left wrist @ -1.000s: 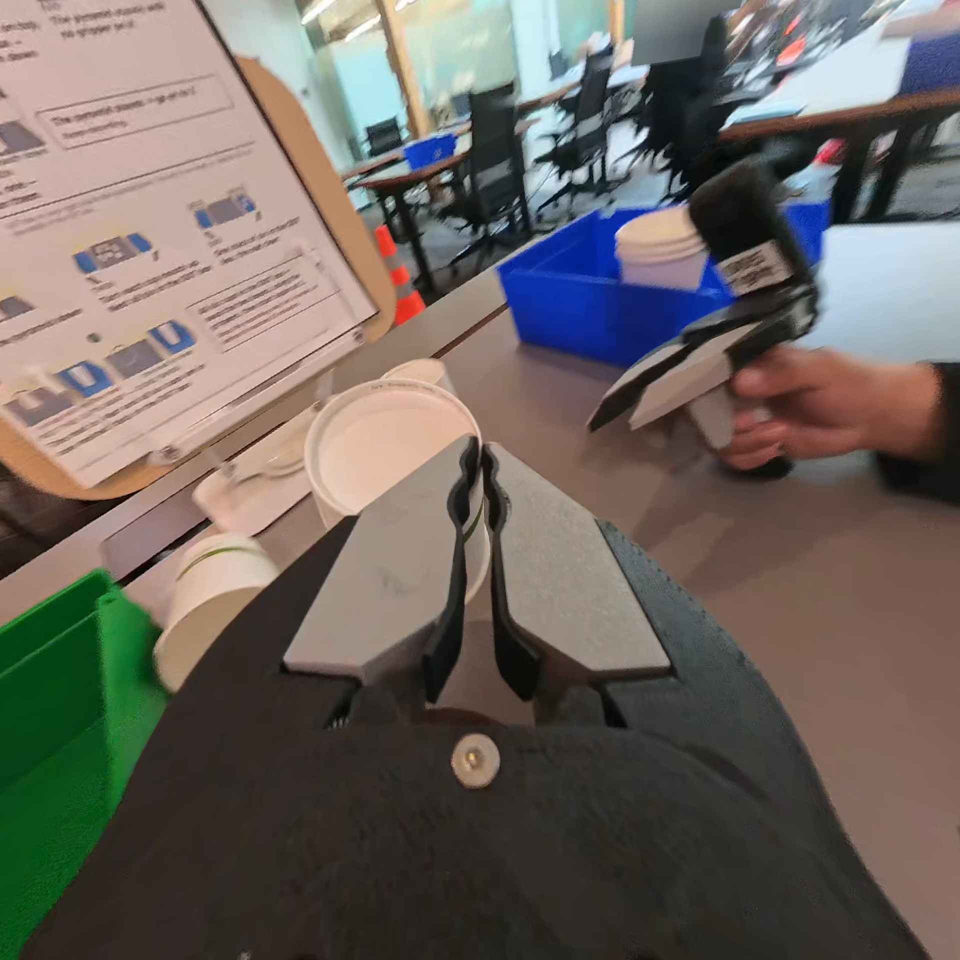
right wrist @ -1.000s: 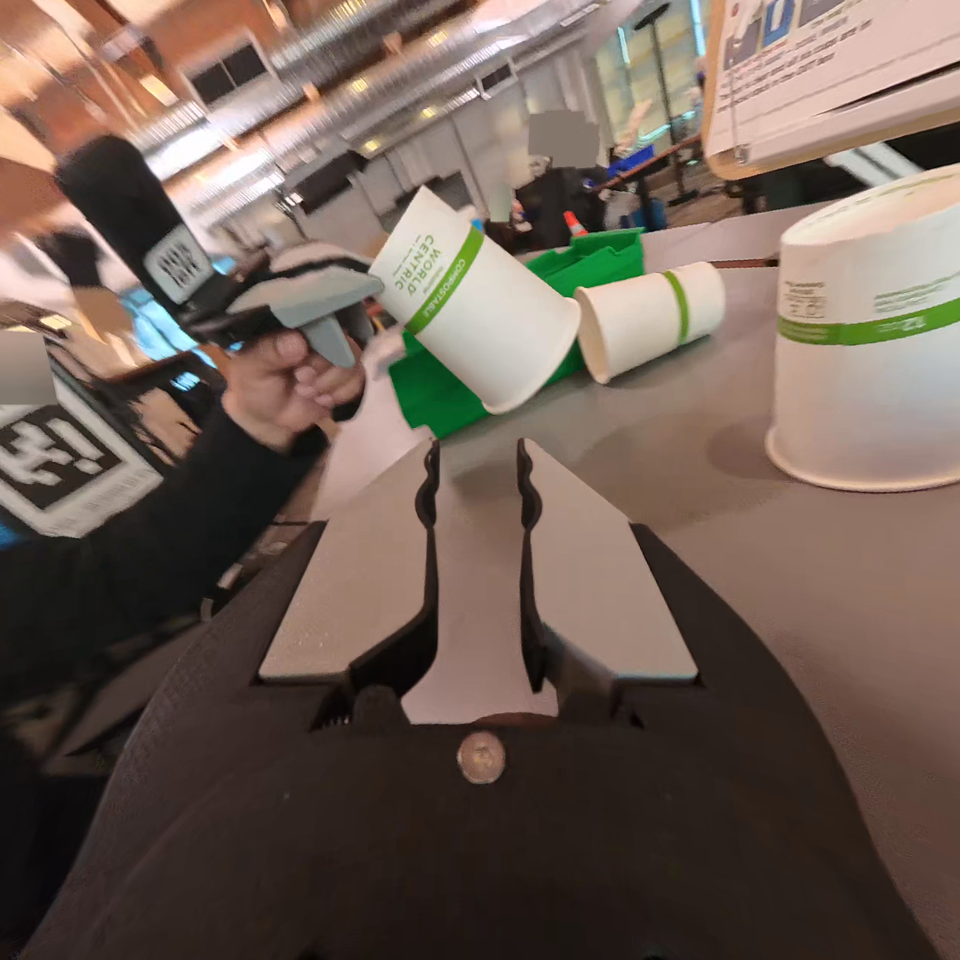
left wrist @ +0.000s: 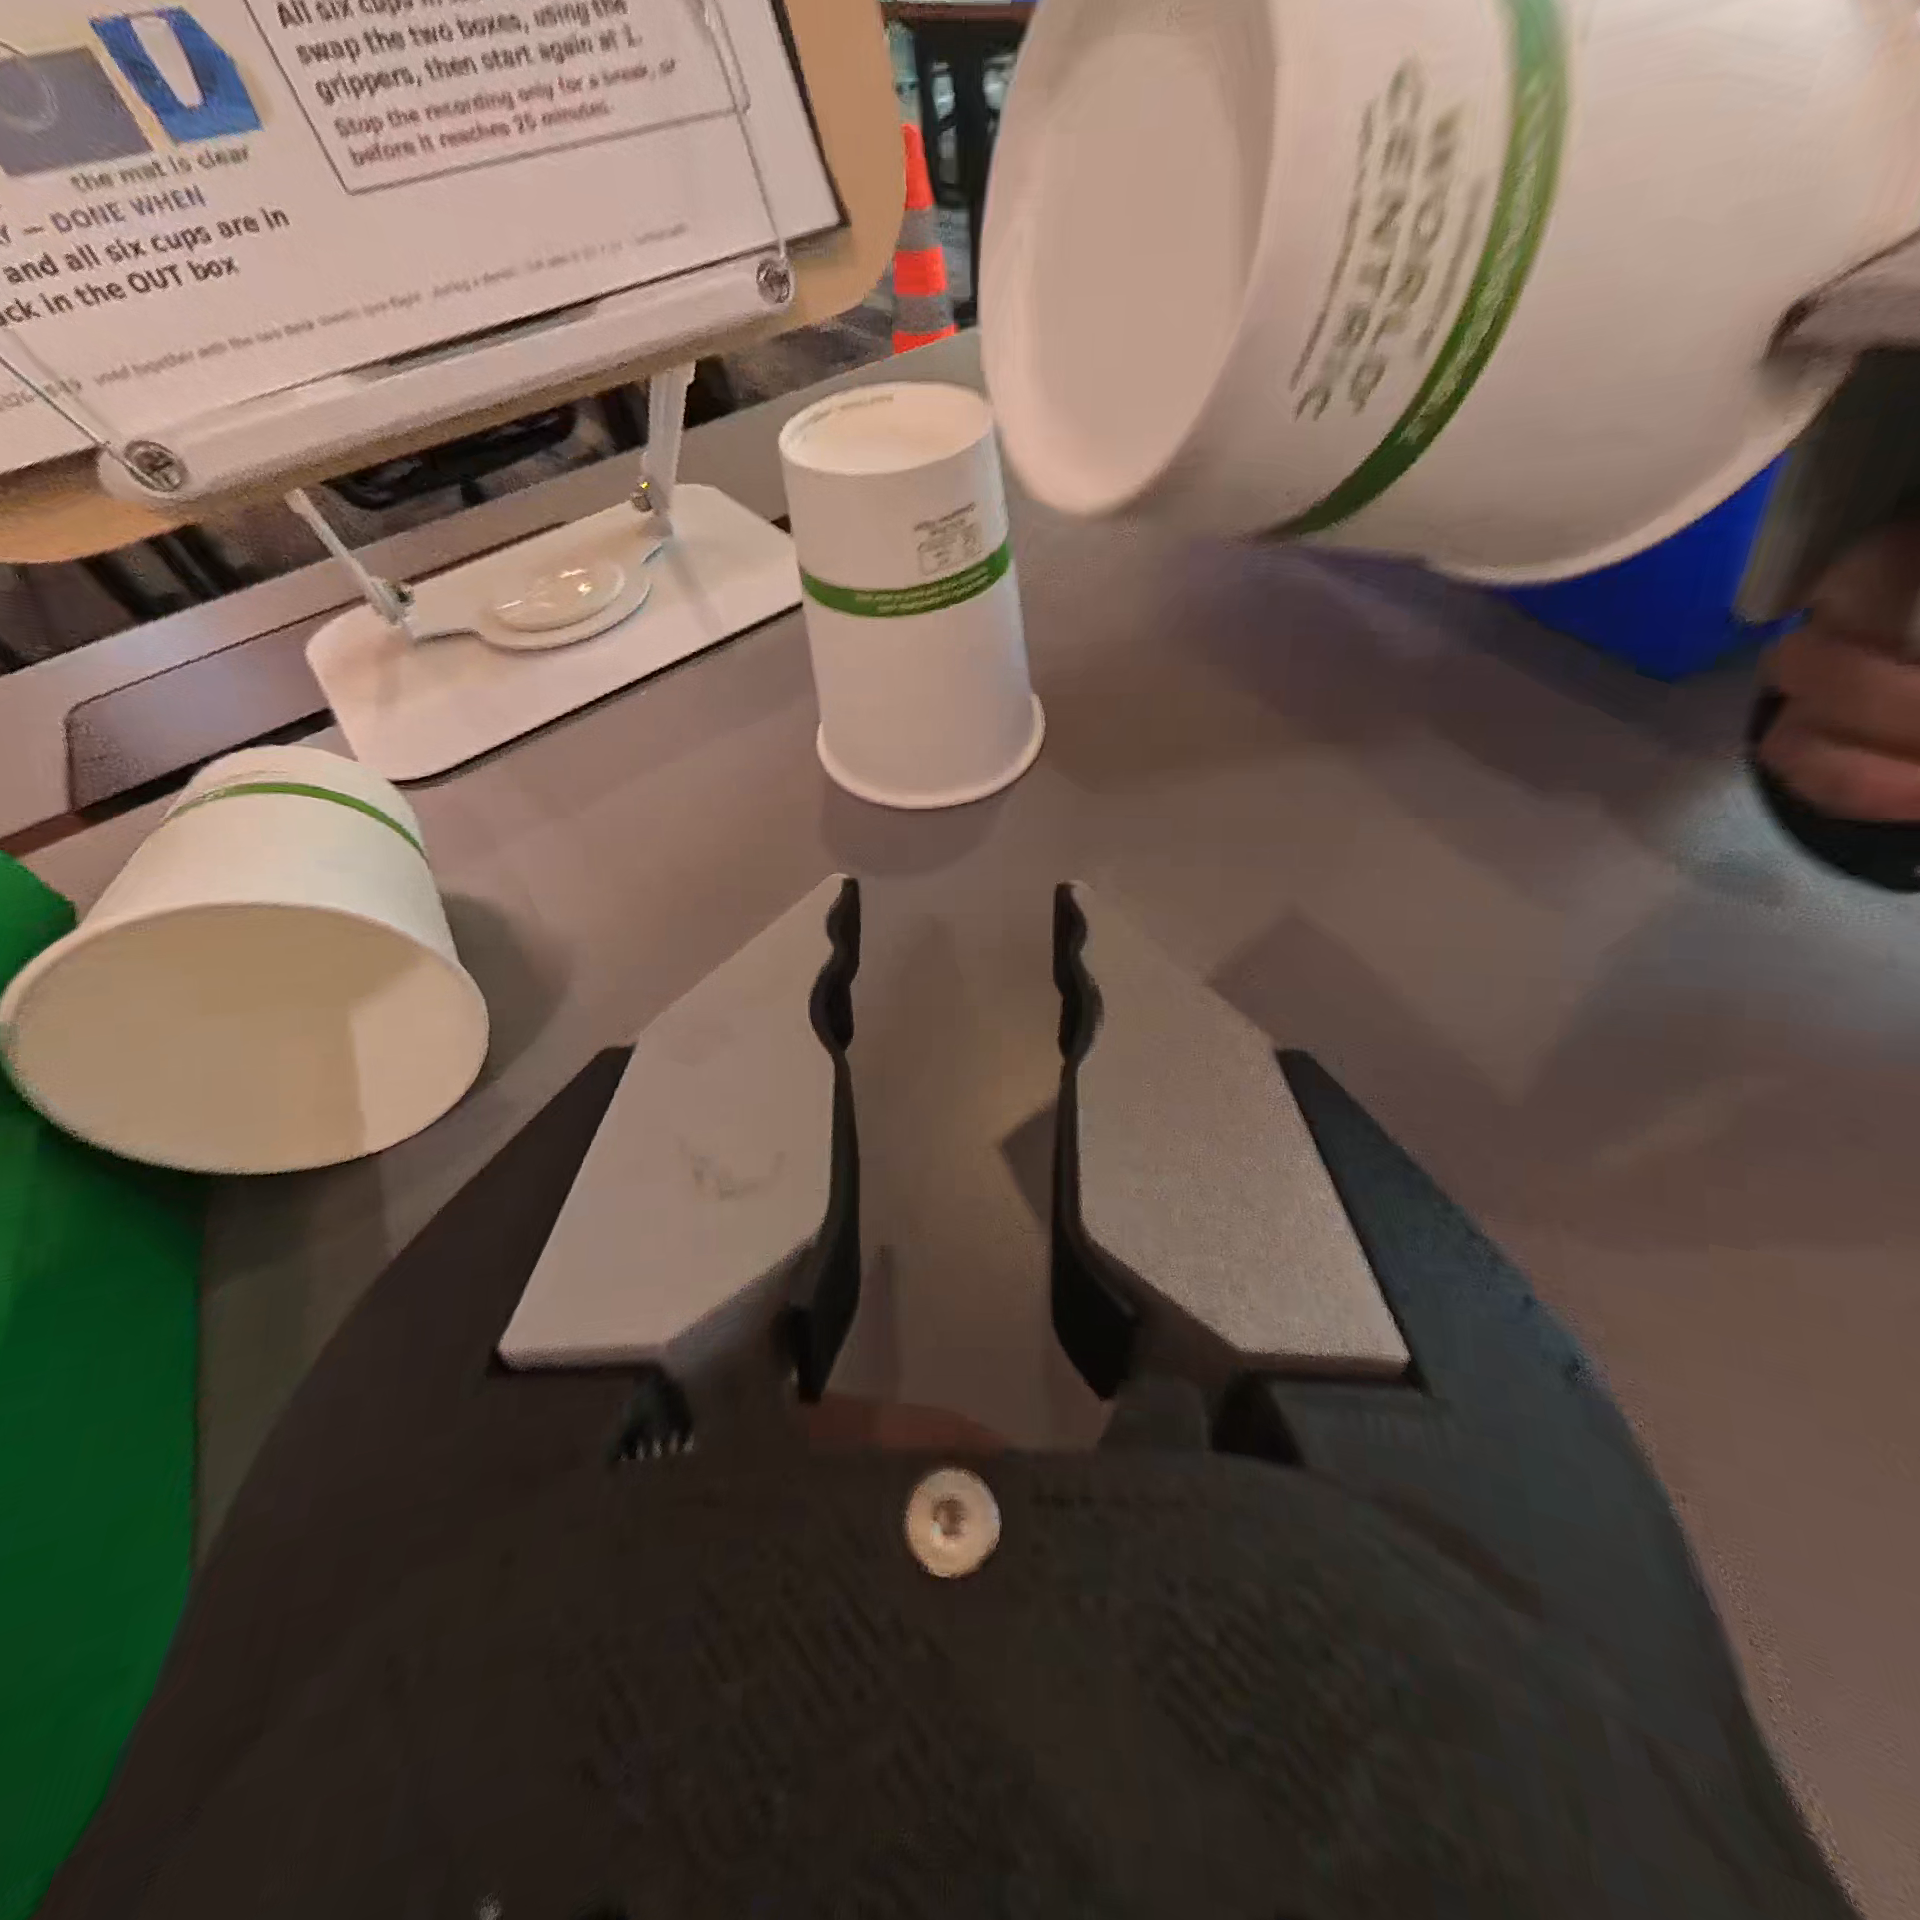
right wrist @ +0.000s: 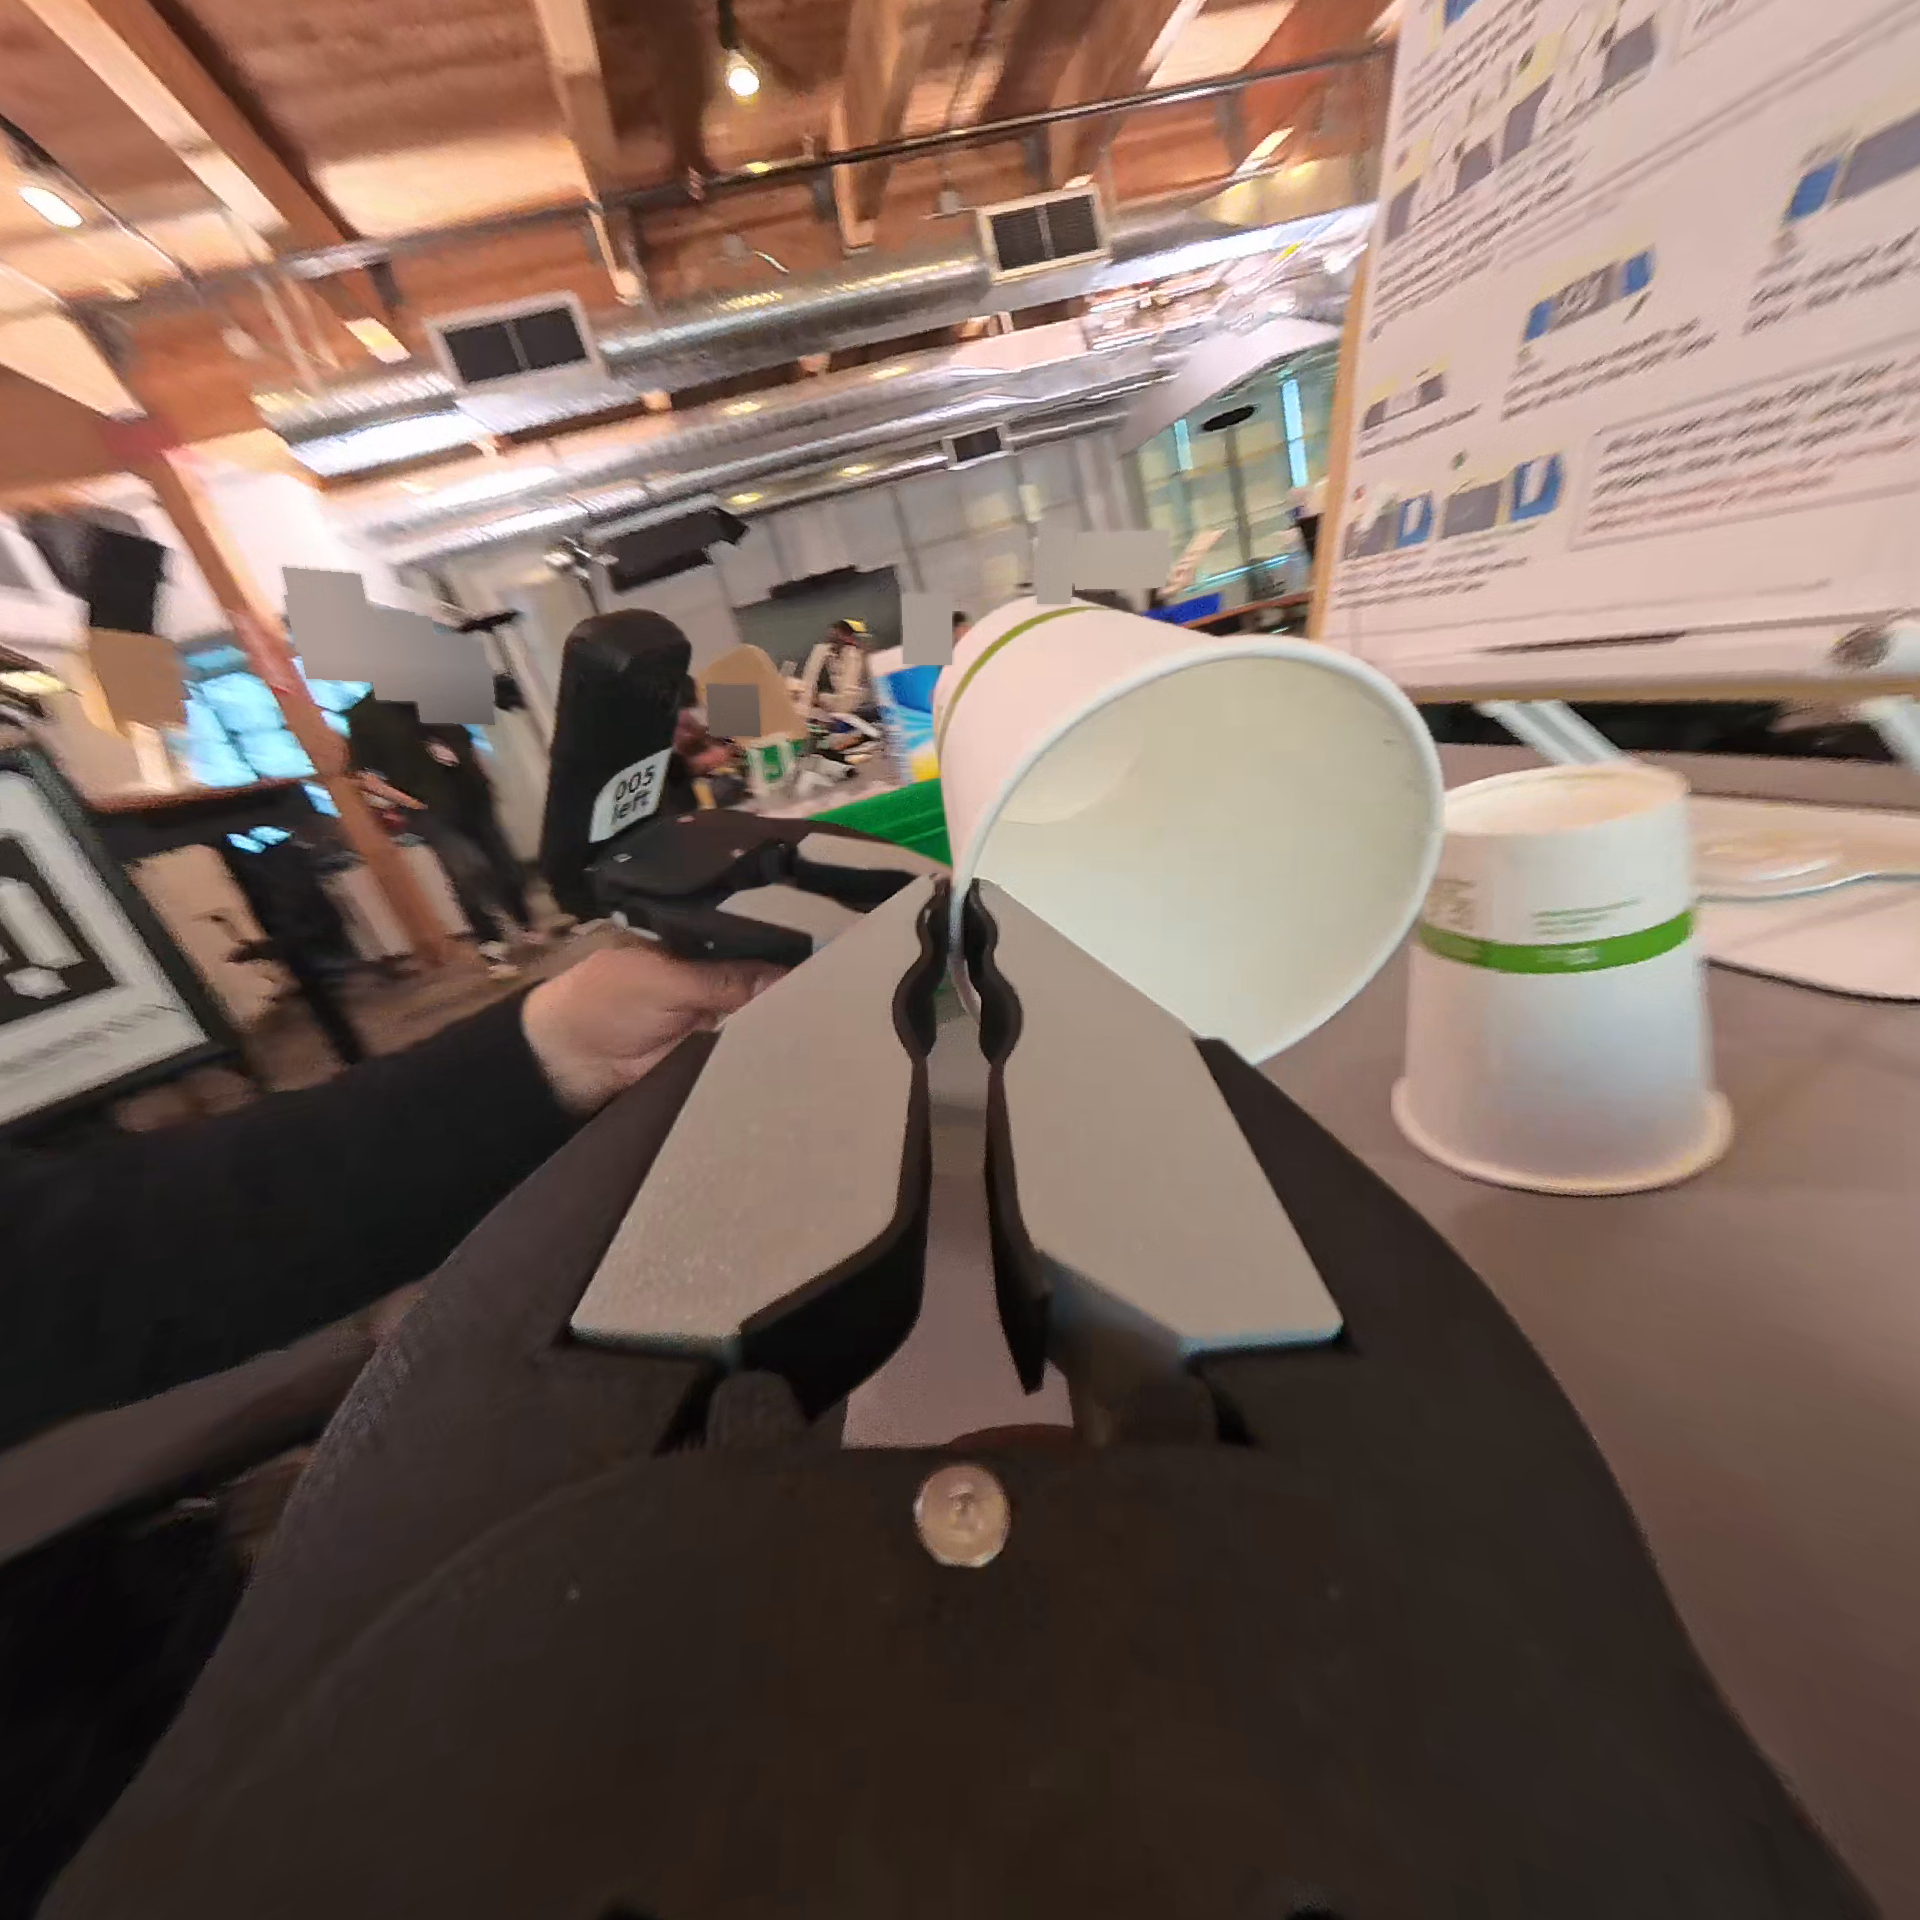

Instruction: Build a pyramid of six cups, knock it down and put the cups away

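The right gripper (right wrist: 958, 925) is clamped on the rim of a tilted paper cup (right wrist: 1195, 831), likely carrying it to a box. The left gripper (left wrist: 956, 966) hangs empty, jaws parted, aimed at the upside-down cup (left wrist: 914, 613) at twelve o'clock; a toppled cup (left wrist: 249, 977) lies at nine, against the green bin (left wrist: 62, 1351)

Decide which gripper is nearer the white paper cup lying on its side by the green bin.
Left. The left gripper sits open just right of that toppled cup; the right gripper is farther off, holding another cup aloft.
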`<state>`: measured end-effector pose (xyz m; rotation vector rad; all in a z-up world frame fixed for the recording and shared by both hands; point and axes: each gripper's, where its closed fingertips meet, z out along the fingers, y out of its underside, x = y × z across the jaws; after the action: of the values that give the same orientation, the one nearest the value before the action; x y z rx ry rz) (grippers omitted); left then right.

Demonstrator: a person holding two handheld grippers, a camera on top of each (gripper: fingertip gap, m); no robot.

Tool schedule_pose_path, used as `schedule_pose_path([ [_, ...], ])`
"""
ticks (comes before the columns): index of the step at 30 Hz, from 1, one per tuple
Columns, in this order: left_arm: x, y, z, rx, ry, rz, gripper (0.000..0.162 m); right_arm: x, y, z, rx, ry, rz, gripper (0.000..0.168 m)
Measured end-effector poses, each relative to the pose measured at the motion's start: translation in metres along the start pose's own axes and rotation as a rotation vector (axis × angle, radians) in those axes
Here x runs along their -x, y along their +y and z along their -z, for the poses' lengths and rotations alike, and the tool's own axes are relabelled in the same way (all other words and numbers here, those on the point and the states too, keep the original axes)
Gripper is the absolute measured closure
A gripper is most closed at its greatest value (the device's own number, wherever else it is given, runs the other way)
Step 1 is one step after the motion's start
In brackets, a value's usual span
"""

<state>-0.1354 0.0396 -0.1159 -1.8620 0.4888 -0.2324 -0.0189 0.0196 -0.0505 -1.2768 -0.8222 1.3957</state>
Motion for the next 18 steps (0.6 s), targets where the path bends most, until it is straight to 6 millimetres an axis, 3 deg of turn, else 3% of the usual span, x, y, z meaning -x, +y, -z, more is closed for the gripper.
schedule_pose_path([
  [6, 0.003, 0.031, -0.041, 0.095, -0.107, -0.134, 0.135, 0.000, -0.010, 0.003, -0.011, 0.171, 0.282, 0.168],
  [10, 0.002, 0.027, -0.048, 0.077, -0.150, -0.232, 0.136, 0.018, -0.028, 0.007, -0.079, 0.183, 0.403, 0.168],
  [15, -0.003, 0.024, -0.043, 0.040, -0.171, -0.303, 0.138, 0.002, -0.075, 0.052, -0.246, 0.447, 0.495, 0.168],
  [18, -0.003, 0.024, -0.040, 0.035, -0.161, -0.293, 0.138, -0.015, -0.096, 0.074, -0.141, 0.581, 0.540, 0.168],
])
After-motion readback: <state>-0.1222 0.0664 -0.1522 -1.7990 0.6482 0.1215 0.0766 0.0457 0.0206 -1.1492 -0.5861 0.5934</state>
